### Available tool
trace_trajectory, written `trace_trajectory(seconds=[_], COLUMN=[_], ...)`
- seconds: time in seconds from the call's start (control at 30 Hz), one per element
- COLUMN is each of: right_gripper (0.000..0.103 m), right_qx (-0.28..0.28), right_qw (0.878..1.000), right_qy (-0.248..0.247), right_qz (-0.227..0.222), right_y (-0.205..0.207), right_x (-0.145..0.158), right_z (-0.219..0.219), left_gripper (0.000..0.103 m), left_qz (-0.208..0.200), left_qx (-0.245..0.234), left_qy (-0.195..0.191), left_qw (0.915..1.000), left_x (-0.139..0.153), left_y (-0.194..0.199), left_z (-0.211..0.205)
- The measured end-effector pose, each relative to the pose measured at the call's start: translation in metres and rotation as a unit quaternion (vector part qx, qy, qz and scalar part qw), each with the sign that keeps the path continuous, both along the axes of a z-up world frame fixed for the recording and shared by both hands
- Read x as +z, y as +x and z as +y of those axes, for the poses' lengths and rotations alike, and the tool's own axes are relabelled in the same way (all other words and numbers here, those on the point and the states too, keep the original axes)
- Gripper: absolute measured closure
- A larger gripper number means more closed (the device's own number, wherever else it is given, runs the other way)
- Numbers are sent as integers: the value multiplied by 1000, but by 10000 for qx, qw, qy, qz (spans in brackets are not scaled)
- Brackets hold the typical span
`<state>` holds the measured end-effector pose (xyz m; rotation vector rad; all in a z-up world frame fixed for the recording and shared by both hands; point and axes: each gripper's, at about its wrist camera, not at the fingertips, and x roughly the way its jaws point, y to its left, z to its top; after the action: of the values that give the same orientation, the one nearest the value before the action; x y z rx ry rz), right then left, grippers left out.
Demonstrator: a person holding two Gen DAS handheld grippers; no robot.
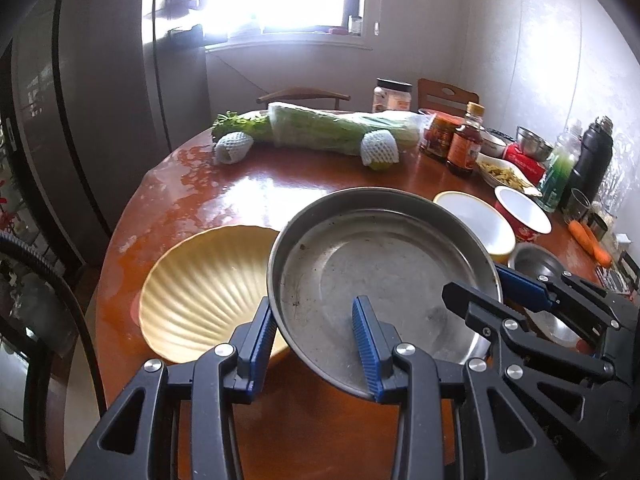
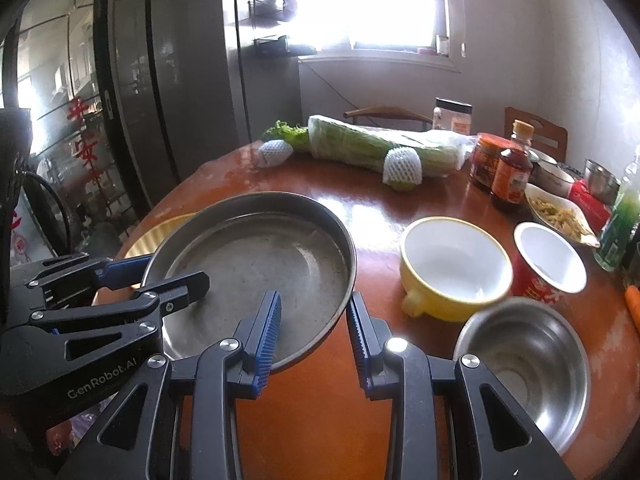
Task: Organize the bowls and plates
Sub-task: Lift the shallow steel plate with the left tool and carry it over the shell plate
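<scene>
Here both tongs, left tongs [image 1: 316, 344] and right tongs [image 2: 314, 336], stand spread astride the steel plate's [image 1: 380, 264] rim; next likely comes lowering it onto the gold plate [image 1: 204, 292].

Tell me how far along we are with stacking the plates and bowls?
Early on; nothing looks stacked yet. In hand: the steel plate sits tilted, overlapping the yellow ribbed plate, with the left gripper and right gripper both open astride its rim. Left to do: the yellow bowl, red bowl and steel bowl stand separately on the table.
</scene>
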<state>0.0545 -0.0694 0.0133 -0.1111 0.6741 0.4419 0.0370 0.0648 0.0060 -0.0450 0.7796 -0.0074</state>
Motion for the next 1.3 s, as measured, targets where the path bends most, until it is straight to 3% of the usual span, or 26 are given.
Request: trace_trajectory(seconds=[0.87,1.1,1.3], right_gripper=[68,67,67], right_qx=[781,887,938], right_qw=[9956,9950,9955], right_qy=[191,97,-25], right_qz=[-480,-450,-130], right_y=[31,39,49], right_x=[42,36,13], right_z=[84,103,113], left_gripper=[64,64,64], left_qz=[-539,-412,-96], left_qx=[847,929,956], left_qy=[121,75,-13], left_qw=[9949,9948,9954], left_x=[40,29,2], left_y=[2,10,21], left_z=[80,95,102])
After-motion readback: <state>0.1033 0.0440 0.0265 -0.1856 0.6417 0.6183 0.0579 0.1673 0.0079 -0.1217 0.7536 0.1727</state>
